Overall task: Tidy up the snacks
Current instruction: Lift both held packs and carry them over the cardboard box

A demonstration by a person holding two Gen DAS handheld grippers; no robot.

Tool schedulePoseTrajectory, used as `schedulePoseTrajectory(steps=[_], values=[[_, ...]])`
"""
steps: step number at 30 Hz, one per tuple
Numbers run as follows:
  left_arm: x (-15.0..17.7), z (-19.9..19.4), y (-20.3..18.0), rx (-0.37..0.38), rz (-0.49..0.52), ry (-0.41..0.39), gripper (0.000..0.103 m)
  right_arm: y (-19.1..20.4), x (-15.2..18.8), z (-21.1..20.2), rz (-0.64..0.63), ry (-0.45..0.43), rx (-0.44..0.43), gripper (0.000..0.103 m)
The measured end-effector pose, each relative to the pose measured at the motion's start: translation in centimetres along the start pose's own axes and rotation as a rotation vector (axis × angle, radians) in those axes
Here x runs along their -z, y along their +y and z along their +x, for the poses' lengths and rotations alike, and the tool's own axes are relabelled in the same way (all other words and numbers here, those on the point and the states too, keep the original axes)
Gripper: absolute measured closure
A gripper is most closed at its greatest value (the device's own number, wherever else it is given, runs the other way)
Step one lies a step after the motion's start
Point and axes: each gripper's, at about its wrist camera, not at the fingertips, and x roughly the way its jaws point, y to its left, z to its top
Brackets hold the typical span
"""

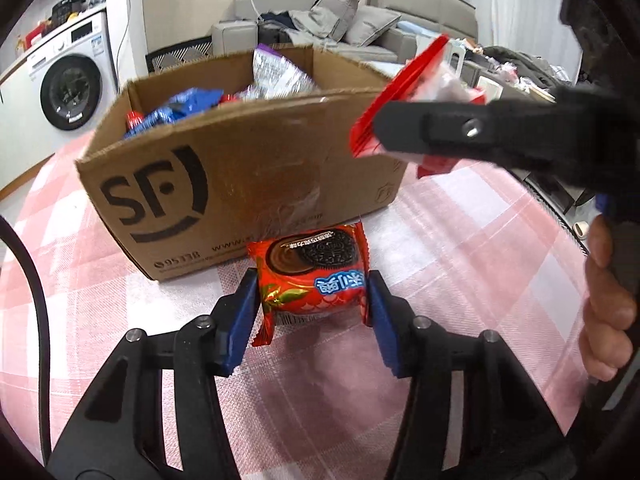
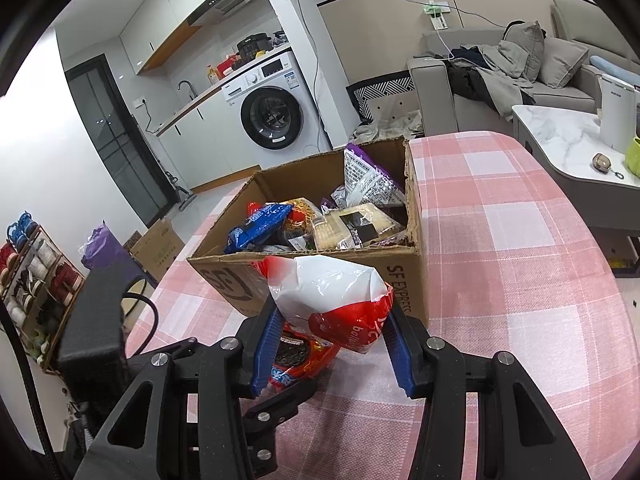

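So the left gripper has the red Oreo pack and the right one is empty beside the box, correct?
Not quite: the right gripper is not empty; it is shut on a red-and-white snack bag, as the right wrist view shows. The left gripper has the red Oreo pack beside the cardboard box.

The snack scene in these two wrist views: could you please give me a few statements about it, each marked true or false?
1. The right gripper is shut on a red and white bag. True.
2. The cardboard box is empty. False: it holds several snack packs.
3. The left gripper has a red cookie pack between its fingers. True.
4. The tablecloth is plain blue. False: it is pink and white checked.
5. The red cookie pack is inside the box. False: it is in front of the box.
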Motion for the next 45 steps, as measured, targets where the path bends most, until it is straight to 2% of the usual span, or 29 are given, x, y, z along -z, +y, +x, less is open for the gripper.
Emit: schedulePoseTrajectory(steps=[13, 27, 36, 45], values=[[-1.8, -5.7, 0.4, 0.011, -0.019, -0.111, 0.053, 0.0, -0.7, -2.4, 0.002, -0.048, -0.008, 0.054], [-3.9, -10.7, 3.0, -0.036, -0.083, -0.215, 0.053, 0.1, -1.8, -3.1, 0.003, -0.059, -0.023, 0.054], [-6.4, -10.8, 5.4, -0.091, -0.13, -0.246, 0.053, 0.8, -4.3, -2.5, -0.015, -0.05, -0.031, 0.054], [-8.1, -8.8, 7.5, -0.127, -0.141, -0.245, 0.053, 0.8, -5.6, -0.8, -0.026, -0.016, -0.026, 0.054]])
